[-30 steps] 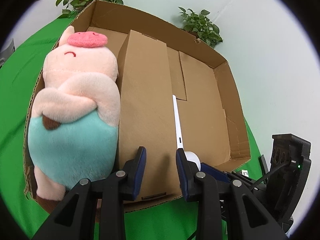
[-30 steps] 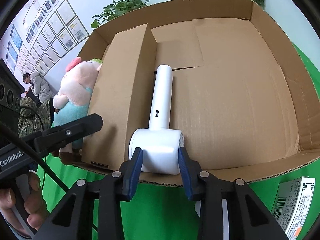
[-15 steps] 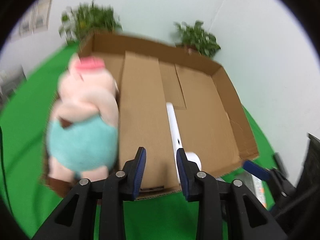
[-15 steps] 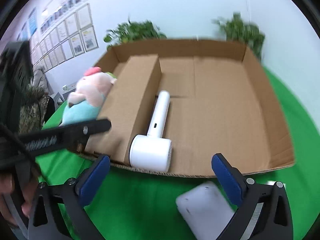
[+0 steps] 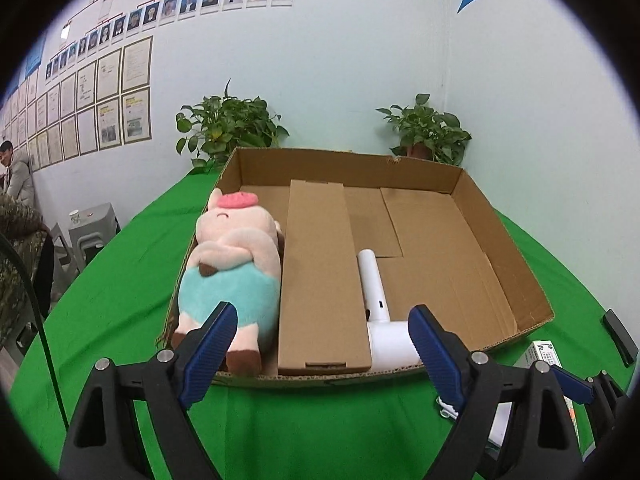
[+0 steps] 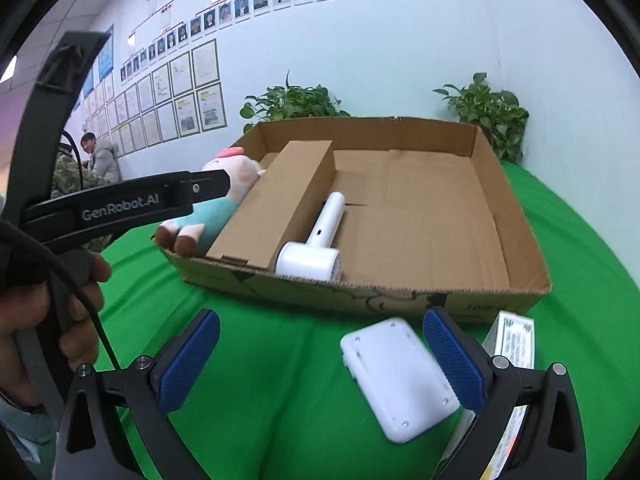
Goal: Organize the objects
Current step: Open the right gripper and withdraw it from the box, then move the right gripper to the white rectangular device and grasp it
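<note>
A shallow cardboard box (image 5: 516, 280) (image 6: 516, 216) lies on the green cloth. In it lie a pink plush pig (image 5: 232, 264) (image 6: 224, 200) at the left, a long brown carton (image 5: 320, 280) (image 6: 276, 200) beside it, and a white hair dryer (image 5: 380, 312) (image 6: 316, 248). My left gripper (image 5: 320, 344) is open and empty, held back from the box's near edge. My right gripper (image 6: 320, 356) is open and empty above the cloth; a white flat device (image 6: 396, 376) lies between its fingers, nearer the right one.
A small printed packet (image 6: 512, 336) (image 5: 544, 354) lies on the cloth right of the white device. A black object (image 5: 620, 336) lies at the far right. Two potted plants (image 5: 228, 124) (image 5: 428, 128) stand behind the box. The other gripper's handle (image 6: 120, 204) crosses the right wrist view.
Both grippers opened and drew back from the box. The right one let go of the hair dryer, which stays in the box. The white device came into the right view.
</note>
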`<state>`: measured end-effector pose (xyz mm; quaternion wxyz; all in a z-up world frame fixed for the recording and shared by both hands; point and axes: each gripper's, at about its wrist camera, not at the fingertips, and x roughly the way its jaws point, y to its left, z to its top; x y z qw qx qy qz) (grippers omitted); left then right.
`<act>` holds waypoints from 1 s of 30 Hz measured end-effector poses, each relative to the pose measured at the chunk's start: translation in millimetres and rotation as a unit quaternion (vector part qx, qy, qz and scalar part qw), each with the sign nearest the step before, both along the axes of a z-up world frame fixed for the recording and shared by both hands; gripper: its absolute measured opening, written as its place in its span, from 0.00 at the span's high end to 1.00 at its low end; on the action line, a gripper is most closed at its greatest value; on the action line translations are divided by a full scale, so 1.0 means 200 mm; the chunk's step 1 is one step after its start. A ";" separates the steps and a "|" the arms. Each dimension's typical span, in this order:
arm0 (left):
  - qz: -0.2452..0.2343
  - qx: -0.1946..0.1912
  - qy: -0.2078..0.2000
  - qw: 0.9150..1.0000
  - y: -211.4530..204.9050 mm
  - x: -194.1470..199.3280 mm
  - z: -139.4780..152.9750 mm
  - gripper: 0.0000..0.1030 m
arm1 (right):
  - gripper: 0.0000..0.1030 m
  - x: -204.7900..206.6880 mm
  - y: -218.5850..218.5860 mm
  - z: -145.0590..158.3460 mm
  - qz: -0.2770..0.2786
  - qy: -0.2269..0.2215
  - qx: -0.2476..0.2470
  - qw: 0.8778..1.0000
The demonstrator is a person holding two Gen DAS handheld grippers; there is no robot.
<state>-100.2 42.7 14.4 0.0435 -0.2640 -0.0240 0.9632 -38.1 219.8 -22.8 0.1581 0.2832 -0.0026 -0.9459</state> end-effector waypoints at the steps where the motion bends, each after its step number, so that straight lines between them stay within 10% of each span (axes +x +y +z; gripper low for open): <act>1: -0.001 0.000 -0.002 1.000 0.00 0.00 -0.01 0.15 | 0.01 0.01 0.01 0.00 -0.002 0.000 -0.002 1.000; 11: 0.003 -0.010 -0.017 1.000 0.03 0.04 -0.03 0.15 | 0.08 0.11 0.08 0.03 -0.002 0.027 -0.007 1.000; 15: 0.005 -0.005 -0.022 1.000 0.02 0.05 -0.05 0.18 | 0.72 0.12 0.08 0.02 -0.012 0.015 0.013 1.000; 18: -0.003 -0.018 -0.026 1.000 0.03 0.06 -0.07 0.70 | 0.86 0.11 0.09 0.00 -0.024 0.003 0.021 0.999; 19: -0.006 -0.025 -0.032 0.999 0.04 0.05 -0.08 0.93 | 0.86 0.11 0.10 0.00 -0.027 0.003 0.020 0.999; 21: -0.009 -0.024 -0.037 0.999 0.04 0.05 -0.09 0.95 | 0.82 0.12 0.11 0.00 -0.028 0.000 0.017 0.999; 23: -0.013 -0.016 -0.036 0.999 0.04 0.06 -0.09 0.93 | 0.41 0.12 0.12 0.01 -0.025 -0.004 0.011 1.000; 24: -0.010 -0.013 -0.039 0.999 0.04 0.06 -0.09 0.88 | 0.07 0.13 0.13 0.00 -0.022 -0.001 0.000 1.000; 25: -0.010 -0.010 -0.042 0.999 0.04 0.06 -0.09 0.68 | 0.01 0.15 0.14 0.01 -0.020 0.007 -0.016 1.000; 27: -0.023 0.015 -0.043 0.999 0.02 0.07 -0.09 0.26 | 0.01 0.16 0.14 0.01 -0.012 0.007 -0.026 1.000; 30: -0.036 0.046 -0.051 0.997 -0.02 0.07 -0.09 0.20 | 0.01 0.16 0.10 -0.02 0.029 -0.008 -0.021 0.999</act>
